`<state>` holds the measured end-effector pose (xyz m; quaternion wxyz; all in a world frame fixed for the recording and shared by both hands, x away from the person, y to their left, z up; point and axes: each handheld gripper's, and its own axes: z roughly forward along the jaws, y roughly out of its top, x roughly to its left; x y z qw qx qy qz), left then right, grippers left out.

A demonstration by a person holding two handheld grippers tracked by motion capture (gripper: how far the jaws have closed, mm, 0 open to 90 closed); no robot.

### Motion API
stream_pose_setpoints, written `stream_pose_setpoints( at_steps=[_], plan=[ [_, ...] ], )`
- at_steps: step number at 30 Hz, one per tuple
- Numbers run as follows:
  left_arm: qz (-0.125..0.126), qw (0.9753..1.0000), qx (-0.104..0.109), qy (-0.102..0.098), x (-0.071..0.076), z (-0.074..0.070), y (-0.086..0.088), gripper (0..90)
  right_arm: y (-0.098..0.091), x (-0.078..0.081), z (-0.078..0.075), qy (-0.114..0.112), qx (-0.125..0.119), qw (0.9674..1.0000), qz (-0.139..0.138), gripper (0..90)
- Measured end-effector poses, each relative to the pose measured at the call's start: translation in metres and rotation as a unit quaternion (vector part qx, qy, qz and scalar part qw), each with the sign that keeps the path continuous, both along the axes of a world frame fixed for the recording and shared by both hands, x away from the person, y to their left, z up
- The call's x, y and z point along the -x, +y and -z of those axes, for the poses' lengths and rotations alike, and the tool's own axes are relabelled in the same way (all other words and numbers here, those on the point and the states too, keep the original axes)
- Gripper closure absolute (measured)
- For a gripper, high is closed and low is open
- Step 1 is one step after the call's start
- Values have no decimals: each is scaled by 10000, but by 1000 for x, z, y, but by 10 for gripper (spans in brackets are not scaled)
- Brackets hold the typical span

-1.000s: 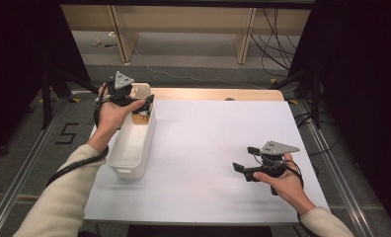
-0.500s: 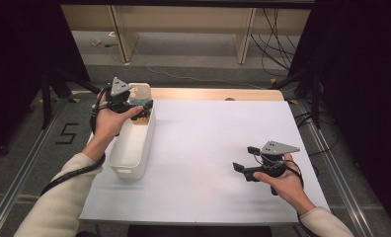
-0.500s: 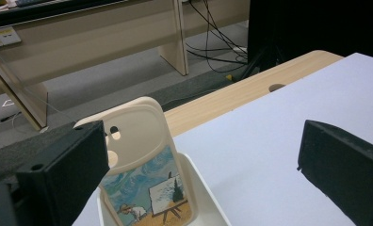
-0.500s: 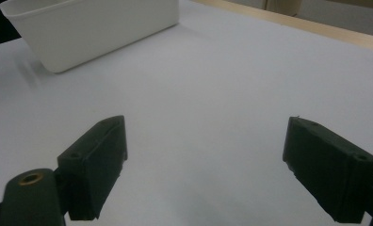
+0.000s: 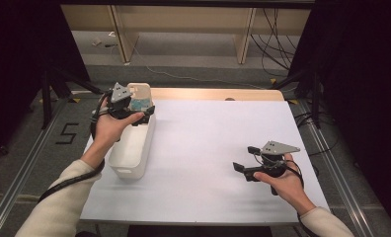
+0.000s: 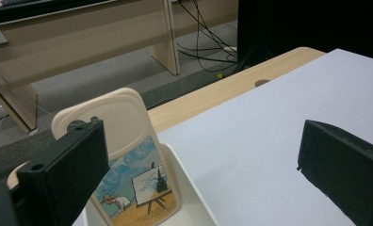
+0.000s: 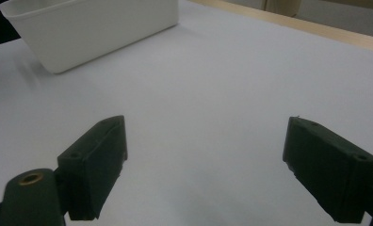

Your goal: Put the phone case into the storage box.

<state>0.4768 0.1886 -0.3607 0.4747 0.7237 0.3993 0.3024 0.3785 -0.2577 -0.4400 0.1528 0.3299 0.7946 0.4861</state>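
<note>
Left gripper view brought out what the high view barely hinted at: the cream card standing in the white bin bore a painted scene, a figure at an easel under a swirling blue sky, with a plain rounded top above it. The card leaned upright against the bin's far end, close beside the left gripper, whose jaws stood wide apart with nothing pressed between them; one jaw sat just in front of the card's edge, though whether it touched could not be told.

From the high view the card was a small pale shape with a patch of blue, at the far end of the bin, and the left gripper hovered over that end in the person's left hand. The rest of the bin looked bare inside (its near half at least).

The bin lay along the left edge of the white table top. Well apart from it, near the right side, the right gripper rested low over the sheet with its jaws spread and nothing in them. The right gripper view showed those open jaws over bare white surface, with the bin's outer wall far ahead.

Beyond the sheet ran a strip of wooden table edge, then grey floor, wooden furniture legs and loose black cables.
</note>
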Motion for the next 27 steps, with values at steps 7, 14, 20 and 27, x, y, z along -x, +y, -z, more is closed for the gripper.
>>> stream_pose_setpoints(
  at_steps=[7,14,20,27],
  plan=[
    [44,10000,22,-12,6,2,1,18,0,0,0,4,-2,10000,10,152],
    [110,9999,32,-9,14,5,0,19,0,0,0,-1,3,10000,0,152],
    [151,9999,36,5,19,8,0,19,0,0,0,-1,-5,10000,6,152],
    [176,9998,69,7,26,12,2,19,0,0,0,-7,-10,10000,5,152]
  ],
)
